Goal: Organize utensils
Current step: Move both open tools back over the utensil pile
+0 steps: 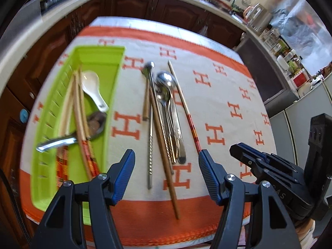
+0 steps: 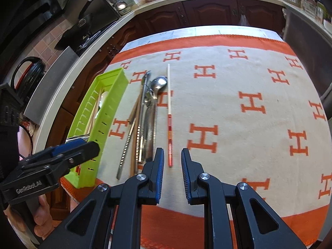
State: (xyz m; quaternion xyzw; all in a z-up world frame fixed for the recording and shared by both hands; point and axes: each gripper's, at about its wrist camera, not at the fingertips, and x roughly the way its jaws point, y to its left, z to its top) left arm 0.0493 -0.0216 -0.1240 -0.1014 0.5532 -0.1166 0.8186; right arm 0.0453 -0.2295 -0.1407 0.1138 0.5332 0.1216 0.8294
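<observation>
A green tray (image 1: 99, 62) at the left holds a white ceramic spoon (image 1: 92, 87), a metal spoon (image 1: 62, 141) and several chopsticks (image 1: 79, 112). Loose on the cloth beside it lie metal spoons (image 1: 166, 81), a wooden chopstick (image 1: 164, 151), a twisted metal stick (image 1: 150, 155) and a red-patterned chopstick (image 1: 187, 112). My left gripper (image 1: 166, 157) is open and empty above their near ends. My right gripper (image 2: 171, 157) is open and empty, its jaws either side of the red-patterned chopstick's (image 2: 169, 128) near end. The tray (image 2: 108, 103) and spoons (image 2: 157, 83) show at its left.
An orange-and-cream cloth with H marks (image 2: 249, 103) covers the table. Dark wooden cabinets (image 2: 207, 14) and a counter with kitchenware run behind. The right gripper's body (image 1: 280, 172) shows in the left wrist view; the left gripper's body (image 2: 51, 161) shows in the right wrist view.
</observation>
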